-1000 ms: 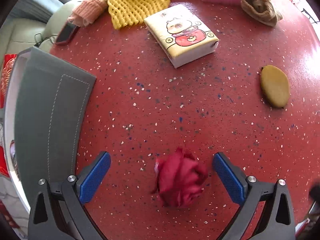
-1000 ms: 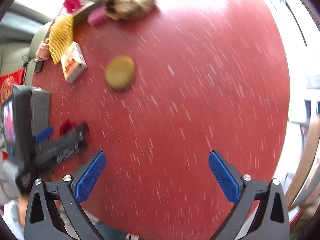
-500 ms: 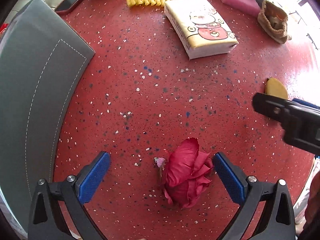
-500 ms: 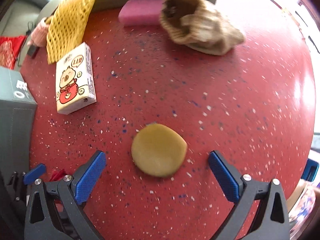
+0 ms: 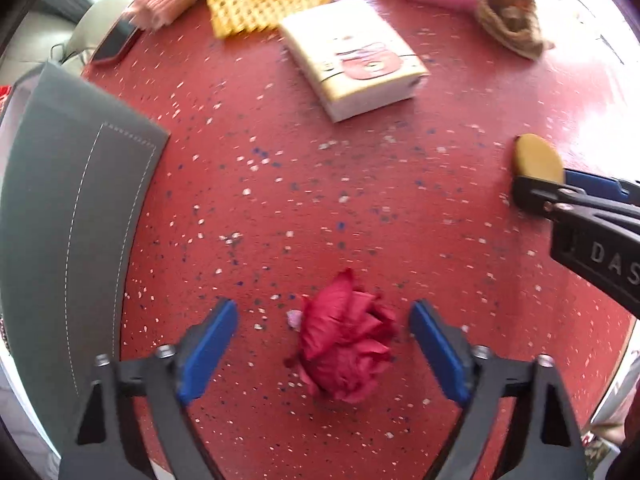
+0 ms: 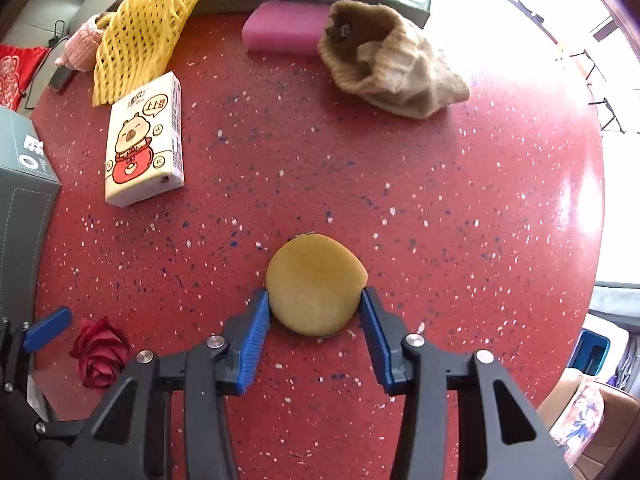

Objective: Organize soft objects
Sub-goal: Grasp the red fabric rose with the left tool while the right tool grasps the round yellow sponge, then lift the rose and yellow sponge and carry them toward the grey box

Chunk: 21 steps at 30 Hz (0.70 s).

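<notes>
Red speckled table (image 6: 460,208), taken as landmark for all entries.

Stage: early. Two pick-ups under way at once; nothing seen set into any container yet.

Right gripper (image 6: 315,312): pointing down at the table, jaws closing, blue pads touching both sides of the yellow round sponge (image 6: 315,283). Sponge flat on the table near its middle, not yet lifted. Same sponge (image 5: 538,158) visible from the left wrist view, at the tip of the right gripper (image 5: 560,188).

Left gripper (image 5: 324,344): pointing down, jaws closing around the red fabric rose (image 5: 346,350). Gap visible between each pad and the petals, so not yet gripped. Rose (image 6: 102,354) lying on the table near its left edge, beside the grey box.

Left to sort, all loose along the far side of the table:
- tissue pack with cartoon print (image 6: 144,146), left of centre;
- yellow foam fruit net (image 6: 140,36), at the far left rim;
- pink knitted item (image 6: 80,50), beside the net, partly off the rim;
- pink sponge block (image 6: 286,32), at the far edge;
- tan knitted sock (image 6: 394,62), crumpled, touching the pink block.

Grey box (image 5: 68,216): at the table's left edge, likely destination; interior not visible.

Judged: two of seven items in hand, five untouched, none stowed.
</notes>
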{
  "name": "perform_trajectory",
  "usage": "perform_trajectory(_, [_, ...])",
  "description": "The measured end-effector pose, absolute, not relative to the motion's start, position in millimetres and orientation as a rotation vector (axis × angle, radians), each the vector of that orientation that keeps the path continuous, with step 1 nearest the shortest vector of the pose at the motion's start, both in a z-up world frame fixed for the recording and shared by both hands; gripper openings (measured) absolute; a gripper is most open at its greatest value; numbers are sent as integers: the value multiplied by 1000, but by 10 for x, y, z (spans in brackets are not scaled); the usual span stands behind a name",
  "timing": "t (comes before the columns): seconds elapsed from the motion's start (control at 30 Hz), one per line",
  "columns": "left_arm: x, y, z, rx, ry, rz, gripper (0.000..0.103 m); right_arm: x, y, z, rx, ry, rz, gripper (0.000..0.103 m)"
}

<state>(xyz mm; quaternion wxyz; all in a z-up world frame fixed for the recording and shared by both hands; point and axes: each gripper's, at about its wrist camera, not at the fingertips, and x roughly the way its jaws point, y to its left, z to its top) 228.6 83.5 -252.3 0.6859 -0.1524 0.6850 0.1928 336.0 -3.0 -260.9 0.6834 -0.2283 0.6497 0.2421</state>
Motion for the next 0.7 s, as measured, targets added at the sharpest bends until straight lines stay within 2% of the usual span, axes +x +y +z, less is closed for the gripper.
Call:
perform_trajectory(0.03, [2303, 796, -2506, -337, 1532, 422, 66, 3366, -78, -2602, -489, 1470, 546, 47])
perform_trajectory(0.1, [2302, 744, -2467, -364, 1528, 395, 46, 3355, -213, -2565, -432, 1507, 540, 47])
perform_trajectory(0.2, [2282, 650, -2420, -384, 1537, 349, 39, 3351, -454, -2463, -382, 1543, 522, 47])
perform_trajectory(0.7, [1663, 261, -2163, -304, 1557, 241, 38, 2424, -912, -2087, -303, 1627, 552, 47])
